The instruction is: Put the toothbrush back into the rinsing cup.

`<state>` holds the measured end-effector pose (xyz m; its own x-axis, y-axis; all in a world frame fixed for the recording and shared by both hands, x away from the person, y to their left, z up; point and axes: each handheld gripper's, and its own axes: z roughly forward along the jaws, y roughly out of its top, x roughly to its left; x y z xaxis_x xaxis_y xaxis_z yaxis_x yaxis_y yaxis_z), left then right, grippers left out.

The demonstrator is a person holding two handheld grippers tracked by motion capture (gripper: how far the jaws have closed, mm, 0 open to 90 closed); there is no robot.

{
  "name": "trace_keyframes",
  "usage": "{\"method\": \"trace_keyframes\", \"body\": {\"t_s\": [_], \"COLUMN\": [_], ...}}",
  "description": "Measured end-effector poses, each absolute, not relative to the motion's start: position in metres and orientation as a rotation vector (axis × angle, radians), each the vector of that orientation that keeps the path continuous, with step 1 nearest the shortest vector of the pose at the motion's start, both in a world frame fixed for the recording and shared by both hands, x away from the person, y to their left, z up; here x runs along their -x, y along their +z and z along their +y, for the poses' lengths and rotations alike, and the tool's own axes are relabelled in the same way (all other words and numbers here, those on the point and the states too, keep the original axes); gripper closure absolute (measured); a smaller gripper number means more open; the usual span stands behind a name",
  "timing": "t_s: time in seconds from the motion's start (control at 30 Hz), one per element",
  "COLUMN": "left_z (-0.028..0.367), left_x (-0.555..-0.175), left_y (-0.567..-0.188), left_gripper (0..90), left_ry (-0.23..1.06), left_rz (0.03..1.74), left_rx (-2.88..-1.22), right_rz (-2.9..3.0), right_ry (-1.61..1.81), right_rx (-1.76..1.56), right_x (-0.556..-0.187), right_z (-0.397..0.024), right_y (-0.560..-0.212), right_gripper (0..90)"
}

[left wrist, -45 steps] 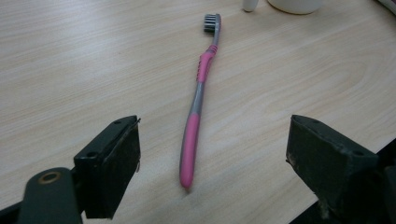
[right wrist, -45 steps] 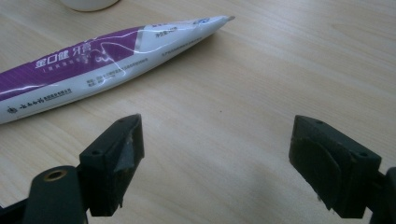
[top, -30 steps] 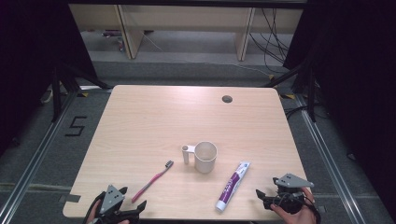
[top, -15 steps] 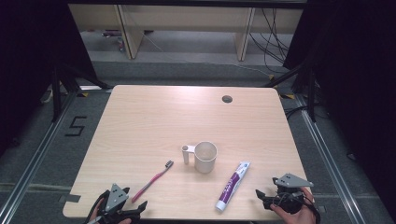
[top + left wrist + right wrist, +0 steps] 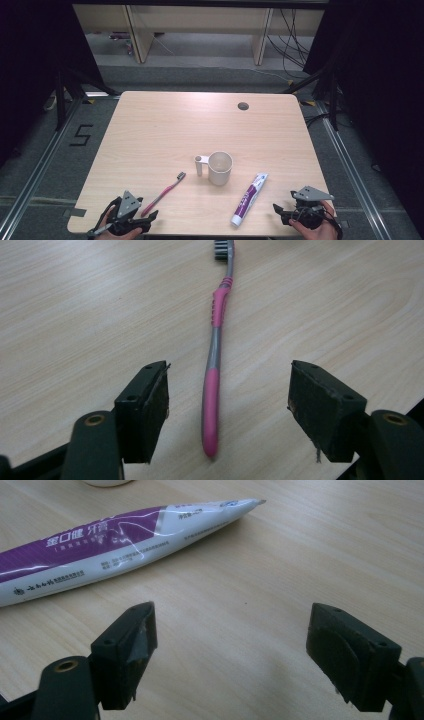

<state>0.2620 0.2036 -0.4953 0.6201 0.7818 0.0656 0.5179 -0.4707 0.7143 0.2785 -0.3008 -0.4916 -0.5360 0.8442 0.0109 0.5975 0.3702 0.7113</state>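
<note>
Two grippers sit at the near edge of the table [image 5: 150,130], one at each corner. The left gripper [image 5: 227,410] points along the pink toothbrush [image 5: 216,355]; its jaws have just been closing, yet both pads stand clear of the handle, whose near end lies between them on the wood, untouched. In the high view the left gripper [image 5: 150,216] sits at the handle end of the toothbrush [image 5: 165,192], which runs slantwise with its bristles toward the cup [image 5: 220,168]. The cup stands upright near the table's middle, handle to the left. The right gripper [image 5: 230,645] has its jaws spread wide over bare wood, nothing between them. A purple and white toothpaste tube [image 5: 115,540] lies flat just beyond its left jaw, apart from it. From above, the tube [image 5: 249,197] lies between the cup and the right gripper [image 5: 281,212].
</note>
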Motion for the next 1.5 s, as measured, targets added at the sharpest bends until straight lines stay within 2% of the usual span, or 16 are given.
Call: {"method": "trace_keyframes", "body": {"t_s": [0.5,0.53,0.63,0.9,1.5], "left_z": [0.196,0.193,0.187,0.171,0.145], "left_x": [-0.283,-0.286,-0.290,-0.313,-0.342], "left_y": [-0.482,-0.479,-0.477,-0.477,-0.477], "left_gripper": [53.0,55.9,58.1,66.5,73.1], "left_ry": [0.466,0.448,0.470,0.425,0.335], "left_rz": [0.992,0.987,0.974,0.928,0.935], "left_rx": [-2.255,-2.273,-2.303,-2.449,-2.643], "right_rz": [2.318,2.318,2.327,2.329,2.328], "right_ry": [0.948,0.947,0.956,0.959,0.958], "right_rx": [-1.216,-1.187,-1.188,-1.165,-1.159], "right_x": [-0.279,-0.280,-0.280,-0.281,-0.280], "right_z": [-0.298,-0.299,-0.298,-0.299,-0.298], "right_y": [-0.493,-0.493,-0.493,-0.494,-0.492], "right_gripper": [21.2,21.3,21.2,21.3,21.7]}}
